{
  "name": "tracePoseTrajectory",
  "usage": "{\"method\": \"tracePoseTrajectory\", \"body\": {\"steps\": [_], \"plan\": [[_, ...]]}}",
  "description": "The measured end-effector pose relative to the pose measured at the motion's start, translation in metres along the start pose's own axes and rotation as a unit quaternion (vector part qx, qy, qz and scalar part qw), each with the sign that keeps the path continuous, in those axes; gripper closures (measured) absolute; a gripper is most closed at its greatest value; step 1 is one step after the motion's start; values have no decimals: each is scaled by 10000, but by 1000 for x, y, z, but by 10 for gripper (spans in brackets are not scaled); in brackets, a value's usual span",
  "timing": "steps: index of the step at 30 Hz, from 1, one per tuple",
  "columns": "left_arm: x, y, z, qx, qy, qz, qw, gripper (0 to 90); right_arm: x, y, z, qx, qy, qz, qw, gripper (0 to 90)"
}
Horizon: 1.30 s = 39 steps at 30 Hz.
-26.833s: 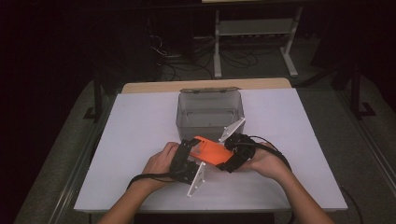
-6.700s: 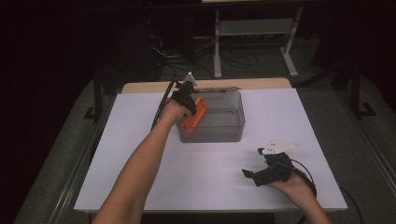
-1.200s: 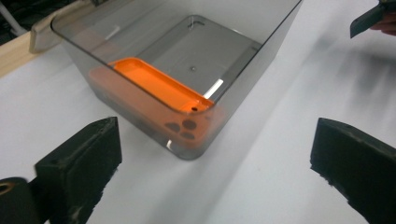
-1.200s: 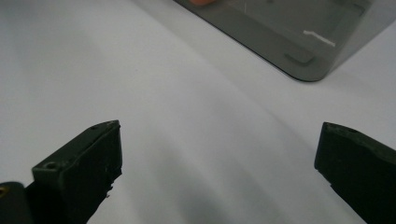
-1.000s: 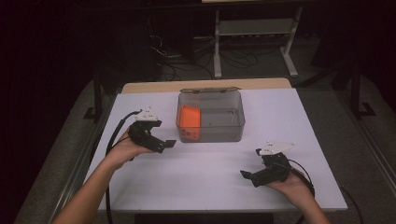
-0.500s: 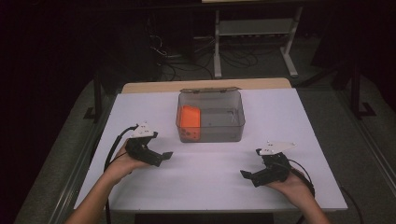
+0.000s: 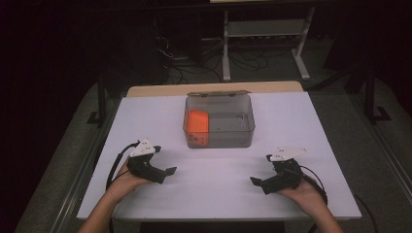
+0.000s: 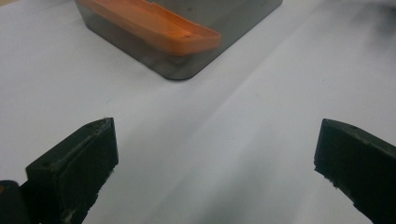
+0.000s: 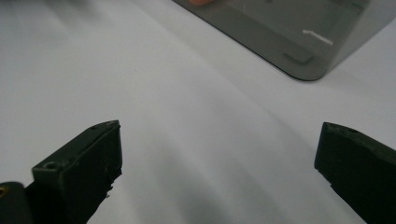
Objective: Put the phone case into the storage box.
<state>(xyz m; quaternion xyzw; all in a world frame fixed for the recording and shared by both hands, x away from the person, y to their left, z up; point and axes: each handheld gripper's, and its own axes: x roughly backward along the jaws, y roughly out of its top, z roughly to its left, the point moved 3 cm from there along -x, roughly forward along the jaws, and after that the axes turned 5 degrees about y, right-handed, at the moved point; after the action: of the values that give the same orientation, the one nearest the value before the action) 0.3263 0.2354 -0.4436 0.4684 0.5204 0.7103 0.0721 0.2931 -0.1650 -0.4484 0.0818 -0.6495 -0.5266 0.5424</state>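
Observation:
A clear grey plastic box (image 7: 221,138) stands at the middle back of the white table (image 7: 209,189). An orange flat piece (image 7: 197,122) leans inside its left end; it shows again through the box wall as the orange piece (image 8: 154,25) in the left gripper view. My left gripper (image 7: 167,173) rests low near the front left, open with nothing between its jaws, its tips toward the middle. My right gripper (image 7: 256,183) rests at the front right, open too and holding nothing. The box corner (image 9: 299,51) lies ahead of the right gripper's jaws.
A metal stand (image 7: 265,36) and loose cables (image 7: 184,58) sit on the dark floor beyond the table. A wooden strip (image 7: 214,89) edges the table's back. Cables trail from both grippers near the front edge.
My left gripper has drawn back from beside the box toward the front left and come lower to the table. The right gripper has stayed put. The orange piece remains in the box.

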Motion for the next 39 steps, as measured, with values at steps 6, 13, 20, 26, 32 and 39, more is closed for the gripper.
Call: {"method": "tracePoseTrajectory", "body": {"steps": [6,13,20,26,32,39], "plan": [[4,-6,-4,5,-8,-72,10000,0,0,0,0,16,-4,-7,10000,4],[7,-13,-8,12,-5,-96,10000,0,0,0,0,17,-9,-10,10000,4],[8,-19,-9,9,0,-114,9999,0,0,0,0,22,-10,-11,10000,4],[7,-25,-10,-69,3,-43,10000,0,0,0,0,12,-10,13,10000,4],[6,-29,-10,-118,-10,24,9999,0,0,-1,-1,1,-27,33,10000,4],[4,-31,-11,-173,-45,86,9998,0,-1,-1,-1,0,-36,46,10000,4]]}}
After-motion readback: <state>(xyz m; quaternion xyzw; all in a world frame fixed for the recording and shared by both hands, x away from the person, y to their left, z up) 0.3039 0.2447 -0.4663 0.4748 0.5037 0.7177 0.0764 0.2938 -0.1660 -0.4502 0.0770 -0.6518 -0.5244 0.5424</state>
